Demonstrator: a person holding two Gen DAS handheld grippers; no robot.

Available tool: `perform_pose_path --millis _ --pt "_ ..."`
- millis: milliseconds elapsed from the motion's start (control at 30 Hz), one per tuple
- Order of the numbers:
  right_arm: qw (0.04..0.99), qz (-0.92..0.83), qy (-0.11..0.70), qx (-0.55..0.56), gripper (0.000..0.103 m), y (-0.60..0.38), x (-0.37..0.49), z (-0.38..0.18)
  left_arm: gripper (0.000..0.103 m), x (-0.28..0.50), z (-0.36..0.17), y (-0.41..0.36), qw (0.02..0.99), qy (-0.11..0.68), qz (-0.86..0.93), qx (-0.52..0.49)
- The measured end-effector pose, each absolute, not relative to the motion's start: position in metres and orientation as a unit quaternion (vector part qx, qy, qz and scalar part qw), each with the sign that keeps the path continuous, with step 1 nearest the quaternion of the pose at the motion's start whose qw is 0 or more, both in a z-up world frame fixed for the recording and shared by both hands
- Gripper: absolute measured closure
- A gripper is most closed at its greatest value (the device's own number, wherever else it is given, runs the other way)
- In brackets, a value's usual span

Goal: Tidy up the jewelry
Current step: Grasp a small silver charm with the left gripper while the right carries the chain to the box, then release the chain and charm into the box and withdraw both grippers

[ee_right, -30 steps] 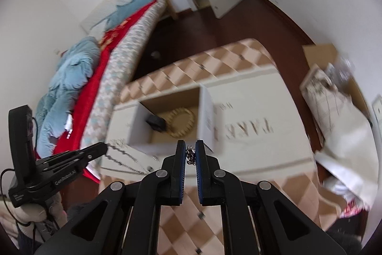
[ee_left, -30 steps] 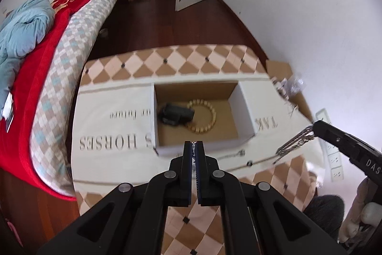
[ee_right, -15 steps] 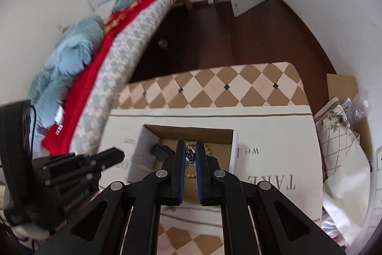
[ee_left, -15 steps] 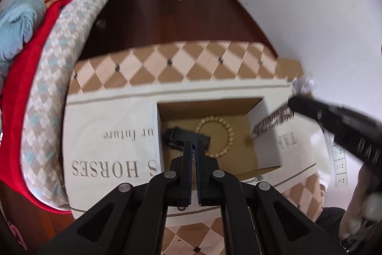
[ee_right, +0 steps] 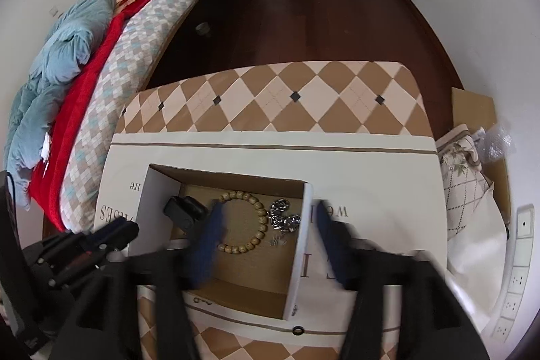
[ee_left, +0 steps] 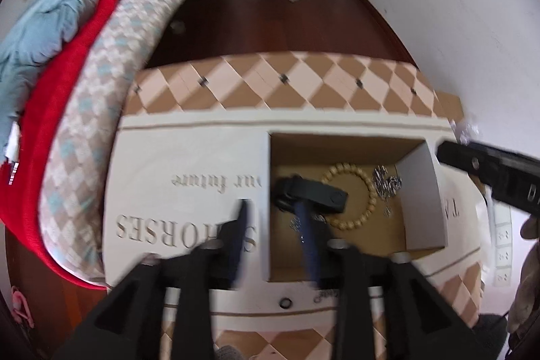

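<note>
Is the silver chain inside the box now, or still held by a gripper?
Inside. The silver chain lies heaped on the cardboard box floor beside the bead bracelet; the right gripper is open and empty.

A cream tablecloth with grey lettering [ee_right: 371, 164] has borders of tan and pale pink diamonds dotted with small black squares. The shallow cardboard box [ee_right: 305, 245] is white outside and brown inside. In it lie a tan wooden bead bracelet [ee_right: 260, 225], a shiny silver chain [ee_right: 283, 218] and a matte black clip-shaped object [ee_right: 185, 211]. Both grippers' black fingers carry dark blue pads [ee_right: 209, 242]. The bed's quilt [ee_right: 135, 46] shows beige, white and light blue diamonds beside a red blanket [ee_right: 81, 90] and a dusty blue duvet [ee_right: 57, 63]
</note>
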State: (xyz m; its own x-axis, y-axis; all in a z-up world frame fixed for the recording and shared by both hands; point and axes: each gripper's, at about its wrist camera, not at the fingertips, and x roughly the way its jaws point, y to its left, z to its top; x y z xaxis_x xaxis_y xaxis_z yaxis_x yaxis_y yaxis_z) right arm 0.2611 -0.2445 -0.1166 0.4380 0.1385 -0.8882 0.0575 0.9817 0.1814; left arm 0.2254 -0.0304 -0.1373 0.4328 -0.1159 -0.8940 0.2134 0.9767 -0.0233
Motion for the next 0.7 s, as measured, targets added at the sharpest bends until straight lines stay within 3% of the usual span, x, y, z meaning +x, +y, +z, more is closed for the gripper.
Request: perform_pose_path --millis 33,67,133,200,233,700 --pt "0.845 0.02 0.528 0.089 0.038 -0.245 0.259 -0.115 0.033 0.223 -0.133 -0.027 0.853 0.512 -0.087 0.049" --pt "0.847 0.013 0.526 0.083 0.036 -0.245 0.255 -0.114 0.021 0.224 -0.129 -0.025 0.861 0.501 -0.077 0.05" --pt "0.85 -0.005 0.523 0.064 0.023 -0.244 0.248 -0.112 0.016 0.223 -0.122 -0.02 0.872 0.484 -0.063 0.052" --pt "0.853 -0.027 0.519 0.036 0.004 -0.242 0.239 -0.111 0.005 0.224 -0.119 -0.016 0.874 0.48 -0.052 0.052" --pt "0.854 -0.035 0.518 0.026 0.002 -0.24 0.235 -0.111 0.0 0.223 -0.119 -0.014 0.875 0.479 -0.047 0.052" --pt "0.857 -0.083 0.509 0.02 0.0 -0.226 0.194 -0.124 0.0 0.194 -0.112 -0.005 0.88 0.469 -0.018 0.07"
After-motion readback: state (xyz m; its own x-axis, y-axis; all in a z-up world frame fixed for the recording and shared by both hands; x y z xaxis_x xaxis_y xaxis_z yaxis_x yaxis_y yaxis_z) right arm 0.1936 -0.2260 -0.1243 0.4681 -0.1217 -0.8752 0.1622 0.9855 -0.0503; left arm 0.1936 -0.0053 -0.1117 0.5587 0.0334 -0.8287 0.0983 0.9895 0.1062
